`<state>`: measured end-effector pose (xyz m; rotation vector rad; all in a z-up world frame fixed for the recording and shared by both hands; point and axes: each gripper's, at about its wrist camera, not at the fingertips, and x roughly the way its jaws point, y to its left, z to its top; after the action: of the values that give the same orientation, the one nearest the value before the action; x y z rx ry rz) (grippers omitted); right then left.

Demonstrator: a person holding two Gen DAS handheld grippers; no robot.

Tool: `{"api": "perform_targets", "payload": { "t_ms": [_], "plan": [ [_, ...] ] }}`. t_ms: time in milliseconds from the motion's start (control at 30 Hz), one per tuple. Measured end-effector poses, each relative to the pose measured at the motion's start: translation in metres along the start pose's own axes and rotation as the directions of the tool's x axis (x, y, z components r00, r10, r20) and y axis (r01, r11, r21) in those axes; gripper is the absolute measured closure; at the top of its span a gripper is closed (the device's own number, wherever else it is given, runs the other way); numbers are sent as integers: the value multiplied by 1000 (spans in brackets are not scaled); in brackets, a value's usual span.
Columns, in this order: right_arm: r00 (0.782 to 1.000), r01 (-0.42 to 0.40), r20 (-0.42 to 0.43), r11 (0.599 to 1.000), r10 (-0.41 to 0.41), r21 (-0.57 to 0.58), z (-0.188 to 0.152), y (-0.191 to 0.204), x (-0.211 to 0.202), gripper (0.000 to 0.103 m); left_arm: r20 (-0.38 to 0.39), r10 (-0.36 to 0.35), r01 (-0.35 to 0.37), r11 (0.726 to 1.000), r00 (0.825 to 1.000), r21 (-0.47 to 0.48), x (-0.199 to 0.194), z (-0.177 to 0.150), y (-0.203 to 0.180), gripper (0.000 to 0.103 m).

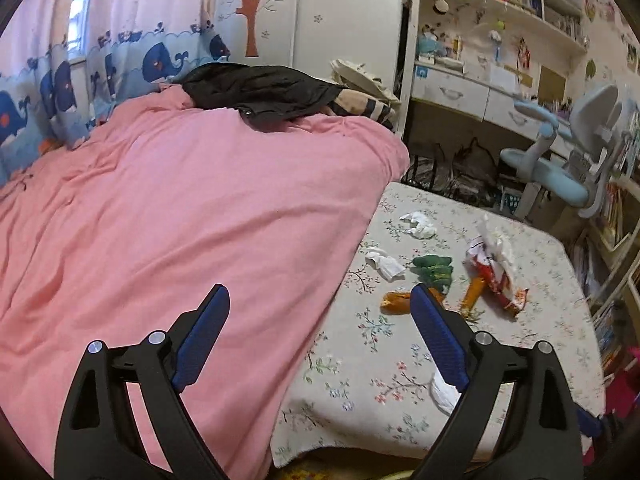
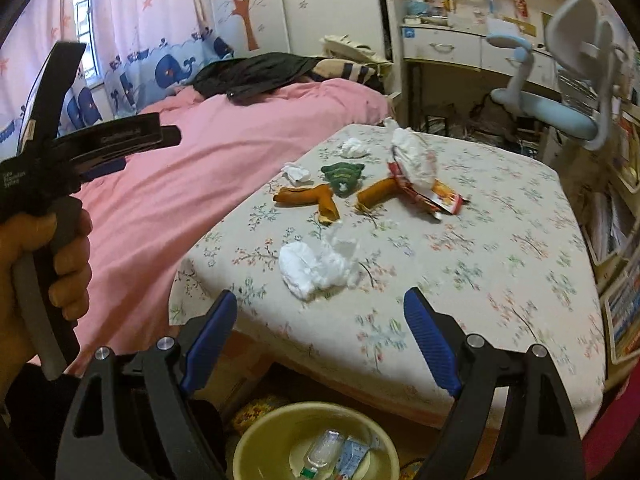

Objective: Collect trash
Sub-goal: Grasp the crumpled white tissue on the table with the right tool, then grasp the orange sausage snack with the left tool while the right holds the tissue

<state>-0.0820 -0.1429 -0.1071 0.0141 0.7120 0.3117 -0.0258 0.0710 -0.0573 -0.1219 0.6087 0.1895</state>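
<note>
Both tongs, left (image 1: 320, 296) and right (image 2: 320, 300), are gaping empty; a bin (image 2: 256, 436) is holding a bottle (image 2: 322, 446) and wrappers (image 2: 352, 456).

The left gripper (image 2: 86, 152), seen from the right wrist, carries small white lettering on its black body, too small to read. No other text, label or number is legible in either view.

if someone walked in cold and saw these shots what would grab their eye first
The rumpled pink duvet fills the left of the bed. Right of it, litter is scattered on the floral sheet: crumpled white tissues, orange peel strips, a green wrapper and a red-and-white snack packet. A pale yellow bin already holding rubbish sits on the floor below the open right tongs.
</note>
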Motion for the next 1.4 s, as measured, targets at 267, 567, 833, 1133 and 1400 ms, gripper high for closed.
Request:
{"api": "perform_targets", "payload": {
  "t_ms": [267, 567, 833, 1133, 1400],
  "plan": [
    [996, -13, -86, 1000, 11, -20, 15, 4, 63, 21, -71, -2, 5, 999, 997, 41, 37, 2, -11, 15],
    [983, -21, -182, 999, 12, -49, 14, -3, 101, 72, -169, -18, 43, 988, 986, 147, 93, 0, -45, 15],
    [971, -33, -236, 999, 30, -9, 31, -45, 84, 90, -218, -52, 126, 932, 975, 339, 139, -7, -85, 15],
    [964, -110, -218, 973, 155, 203, 33, -94, 60, 90, -302, -145, 269, 866, 942, 422, 174, -17, -100, 34],
    [965, -123, -205, 973, 163, 197, 39, -92, 57, 90, -383, -175, 357, 801, 907, 481, 170, -26, -115, 76]
  ]
}}
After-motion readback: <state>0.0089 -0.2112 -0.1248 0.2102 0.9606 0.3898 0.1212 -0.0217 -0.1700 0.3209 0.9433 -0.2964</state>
